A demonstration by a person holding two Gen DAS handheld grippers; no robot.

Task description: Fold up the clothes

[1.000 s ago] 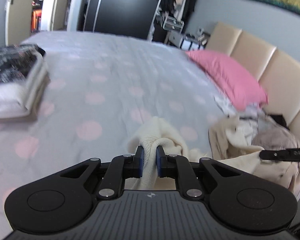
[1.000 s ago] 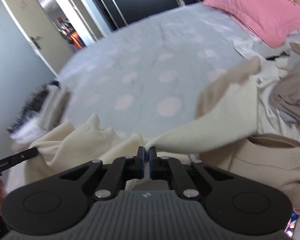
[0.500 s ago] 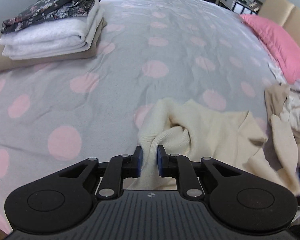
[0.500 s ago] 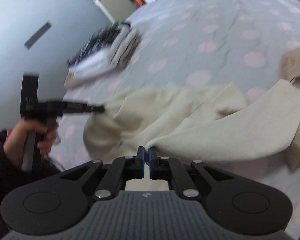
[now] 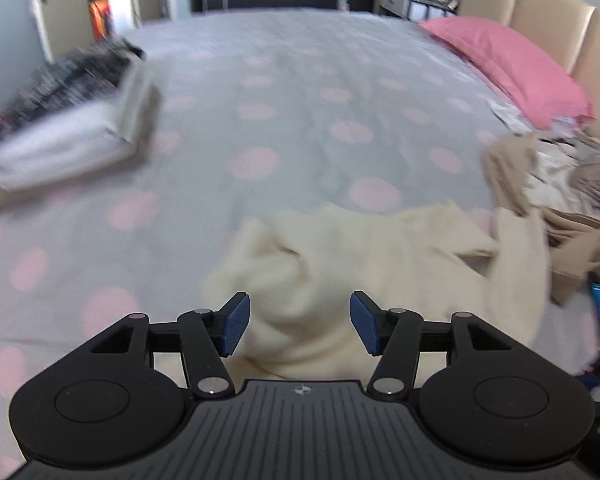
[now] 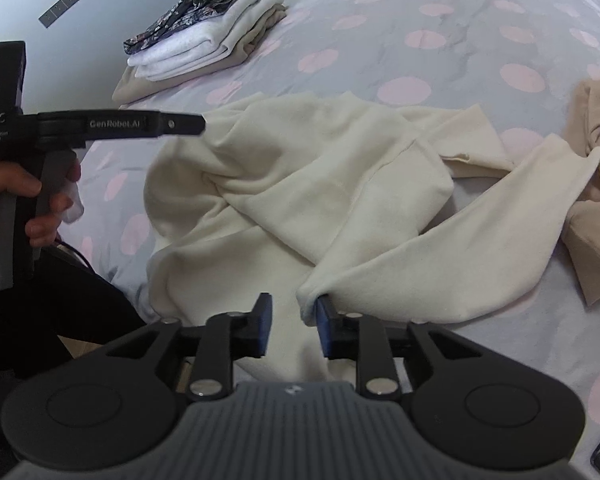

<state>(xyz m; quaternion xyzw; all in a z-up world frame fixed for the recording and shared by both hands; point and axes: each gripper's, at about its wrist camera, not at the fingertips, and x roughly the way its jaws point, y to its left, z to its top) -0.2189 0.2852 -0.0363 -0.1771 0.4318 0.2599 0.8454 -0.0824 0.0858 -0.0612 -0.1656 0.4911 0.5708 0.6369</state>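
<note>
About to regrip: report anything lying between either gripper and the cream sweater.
Nothing visible. The cream sweater lies directly under the open left gripper, and its sleeve end sits between the right gripper jaws, which have just opened.

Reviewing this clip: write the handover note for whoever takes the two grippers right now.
Left gripper: jaws have just been opening, cream sweater below them, not pinched.
Right gripper: jaws have just been opening; a sweater edge lies loose against one pad.
Sweater lies crumpled on the spotted bed.
Done: folded stack at the far corner.
Left: spread and fold the sweater, then the beige heap.
</note>
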